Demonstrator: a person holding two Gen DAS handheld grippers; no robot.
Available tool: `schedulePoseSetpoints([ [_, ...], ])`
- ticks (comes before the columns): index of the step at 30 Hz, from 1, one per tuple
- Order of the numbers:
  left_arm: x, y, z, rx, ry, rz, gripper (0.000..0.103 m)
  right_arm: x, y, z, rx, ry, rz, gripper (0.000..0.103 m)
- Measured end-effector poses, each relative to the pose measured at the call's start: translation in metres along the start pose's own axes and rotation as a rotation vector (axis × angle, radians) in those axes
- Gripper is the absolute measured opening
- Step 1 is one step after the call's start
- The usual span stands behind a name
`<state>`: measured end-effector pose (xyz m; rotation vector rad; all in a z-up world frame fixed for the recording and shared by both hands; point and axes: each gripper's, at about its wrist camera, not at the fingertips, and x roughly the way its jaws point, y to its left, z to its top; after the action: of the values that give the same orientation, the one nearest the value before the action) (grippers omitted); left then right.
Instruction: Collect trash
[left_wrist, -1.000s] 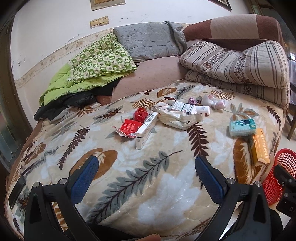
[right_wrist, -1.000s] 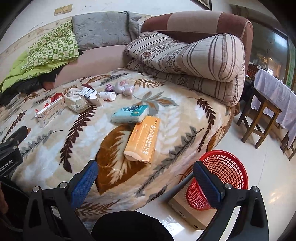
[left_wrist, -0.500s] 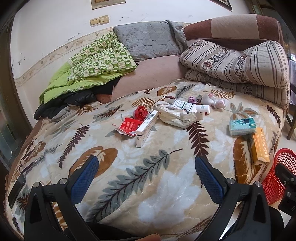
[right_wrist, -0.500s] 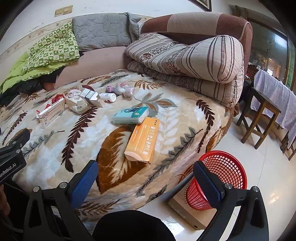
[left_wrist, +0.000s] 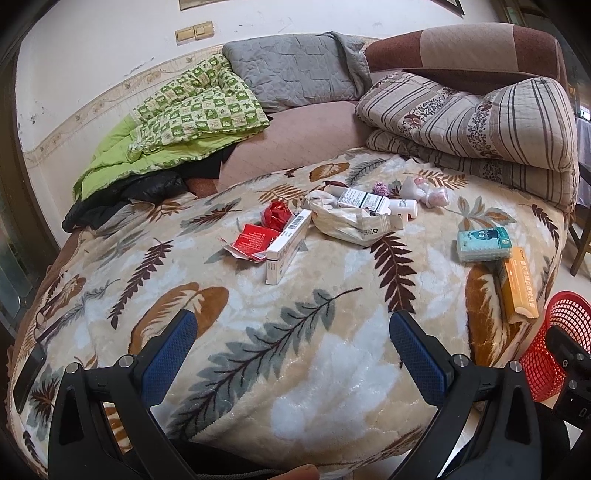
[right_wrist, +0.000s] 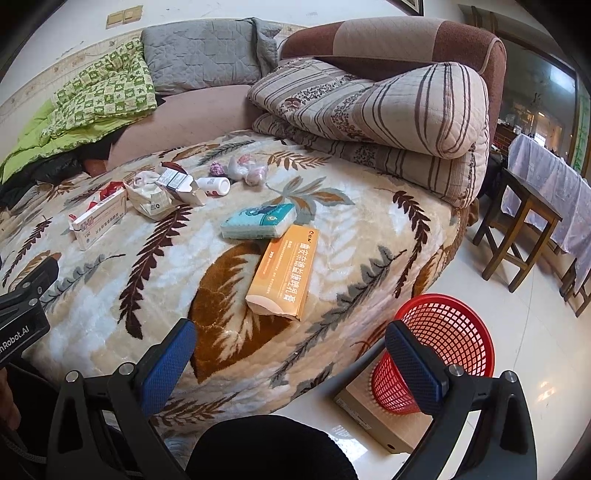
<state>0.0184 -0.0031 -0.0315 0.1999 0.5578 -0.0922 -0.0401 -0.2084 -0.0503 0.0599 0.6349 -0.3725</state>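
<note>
Your left tongs (left_wrist: 291, 341) and right tongs (right_wrist: 291, 345) gape wide and empty over the bed (left_wrist: 332, 369), orange box (right_wrist: 286, 273) beside the red basket (right_wrist: 443, 347).

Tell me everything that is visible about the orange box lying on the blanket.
The orange box is a long, flat carton, apparently cardboard, with white printed characters along its top face. It lies flat on the leaf-patterned blanket near the bed's edge, above the red basket on the floor. Its near end looks open, showing pale flaps. Its far end touches or slightly overlaps the teal tissue pack. No gripper touches it.
</note>
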Motion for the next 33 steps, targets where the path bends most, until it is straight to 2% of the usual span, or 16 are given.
schedulePoseSetpoints([
  [7, 0.006, -0.003, 0.000, 0.008, 0.012, -0.013, 0.103, 0.008, -0.003, -0.002, 0.013, 0.025, 0.001, 0.103],
  [14, 0.019, -0.005, 0.005, 0.012, 0.071, -0.082, 0.103, 0.016, -0.016, 0.003, 0.049, 0.056, 0.040, 0.103],
  [19, 0.039, -0.008, 0.007, -0.017, 0.164, -0.184, 0.103, 0.032, -0.030, 0.018, 0.094, 0.109, 0.150, 0.099],
  [25, 0.046, -0.004, 0.008, -0.017, 0.206, -0.202, 0.103, 0.073, -0.029, 0.037, 0.164, 0.193, 0.255, 0.095],
  [28, 0.049, 0.005, 0.013, -0.033, 0.233, -0.183, 0.103, 0.099, -0.023, 0.041, 0.188, 0.265, 0.281, 0.090],
  [29, 0.051, 0.010, 0.015, -0.045, 0.237, -0.179, 0.103, 0.106, -0.021, 0.041, 0.190, 0.284, 0.279, 0.085],
  [31, 0.054, 0.019, 0.020, -0.057, 0.244, -0.170, 0.103, 0.120, -0.014, 0.041, 0.182, 0.337, 0.266, 0.065],
  [32, 0.056, 0.026, 0.023, -0.070, 0.240, -0.160, 0.103, 0.126, -0.011, 0.040, 0.176, 0.362, 0.262, 0.060],
  [33, 0.058, 0.031, 0.027, -0.081, 0.238, -0.154, 0.103, 0.125, -0.008, 0.041, 0.177, 0.353, 0.256, 0.059],
])
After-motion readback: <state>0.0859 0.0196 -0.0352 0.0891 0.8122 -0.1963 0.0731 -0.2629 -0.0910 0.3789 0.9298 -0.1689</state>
